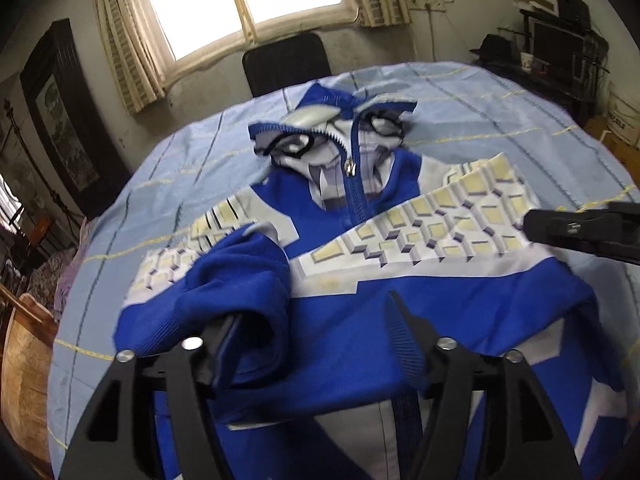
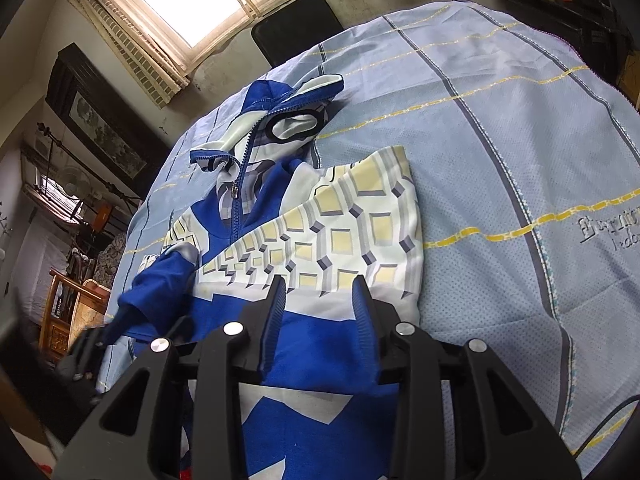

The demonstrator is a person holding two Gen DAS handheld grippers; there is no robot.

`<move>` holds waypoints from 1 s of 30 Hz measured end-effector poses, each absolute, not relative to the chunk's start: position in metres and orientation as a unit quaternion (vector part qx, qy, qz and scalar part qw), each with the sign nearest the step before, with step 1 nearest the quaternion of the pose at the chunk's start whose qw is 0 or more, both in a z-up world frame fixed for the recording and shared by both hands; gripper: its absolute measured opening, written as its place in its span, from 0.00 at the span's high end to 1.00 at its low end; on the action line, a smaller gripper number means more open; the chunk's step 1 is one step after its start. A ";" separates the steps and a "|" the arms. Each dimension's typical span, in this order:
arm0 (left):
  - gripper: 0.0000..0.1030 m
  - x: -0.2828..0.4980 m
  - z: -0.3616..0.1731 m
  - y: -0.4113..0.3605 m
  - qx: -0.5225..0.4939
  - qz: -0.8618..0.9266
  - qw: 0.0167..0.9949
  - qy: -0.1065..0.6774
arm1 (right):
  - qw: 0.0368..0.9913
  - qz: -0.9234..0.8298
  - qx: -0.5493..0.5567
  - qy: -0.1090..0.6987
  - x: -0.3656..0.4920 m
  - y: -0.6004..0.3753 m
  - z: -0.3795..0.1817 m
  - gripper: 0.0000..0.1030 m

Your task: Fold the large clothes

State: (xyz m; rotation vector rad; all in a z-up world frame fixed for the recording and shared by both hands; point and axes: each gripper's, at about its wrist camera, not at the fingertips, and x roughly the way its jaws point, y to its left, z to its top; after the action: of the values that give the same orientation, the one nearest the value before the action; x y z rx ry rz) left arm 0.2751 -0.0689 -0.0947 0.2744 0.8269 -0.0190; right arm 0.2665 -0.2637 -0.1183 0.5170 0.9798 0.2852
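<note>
The hoodie (image 1: 360, 264) lies face up on the sheet (image 2: 500, 140), hood toward the window and zip partly closed, so its front serves as the bed for the folds. The right sleeve (image 2: 332, 232) already lies slanted across the chest, patterned side up, which narrows that side. The left sleeve (image 1: 236, 276) is bunched in a blue heap on the opposite side, its cuff raised off the cloth near the left gripper (image 1: 312, 316). That claw is spread wide; its left finger seems tucked into or against the cuff, though whether it grips any cloth I cannot tell. My guess is that the sleeve is being carried inward to cross over the other one. The right gripper (image 2: 320, 292) hangs low over the chest with its jaws parted and nothing between them, the blue front showing through the gap; it probably waits there to steady the body while the left sleeve is laid
</note>
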 end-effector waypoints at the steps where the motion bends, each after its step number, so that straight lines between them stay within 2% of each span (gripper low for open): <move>1: 0.23 0.268 -0.087 -0.064 0.132 -0.013 0.911 0.390 | 0.841 0.136 0.243 0.463 0.267 -0.263 -0.118 0.66; 2: 0.16 0.260 -0.079 -0.058 0.133 -0.013 0.916 0.378 | 0.842 0.136 0.241 0.462 0.266 -0.263 -0.118 0.66; 5: 0.07 0.243 -0.065 -0.036 0.141 0.008 0.926 0.350 | 0.845 0.143 0.235 0.458 0.265 -0.259 -0.117 0.66; 12: 0.07 0.220 -0.086 0.036 0.164 0.053 0.908 0.383 | 0.869 0.194 0.145 0.432 0.252 -0.215 -0.099 0.60; 18: 0.07 0.234 -0.099 0.060 0.170 0.068 0.901 0.393 | 0.868 0.245 0.088 0.422 0.241 -0.160 -0.084 0.56; 23: 0.07 0.259 -0.103 0.084 0.106 0.062 0.909 0.399 | 0.878 0.250 -0.023 0.408 0.236 -0.097 -0.071 0.53; 27: 0.06 0.269 -0.118 0.108 0.039 0.041 0.899 0.435 | 0.880 0.246 -0.124 0.387 0.236 -0.044 -0.074 0.49; 30: 0.06 0.269 -0.118 0.111 0.029 0.036 0.897 0.439 | 0.874 0.248 -0.174 0.381 0.236 -0.019 -0.084 0.50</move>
State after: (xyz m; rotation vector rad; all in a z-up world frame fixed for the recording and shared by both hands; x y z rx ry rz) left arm 0.2689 0.1114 -0.1184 0.0600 0.9088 0.0748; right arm 0.2365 -0.0193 -0.0839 -0.3631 0.7955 0.5184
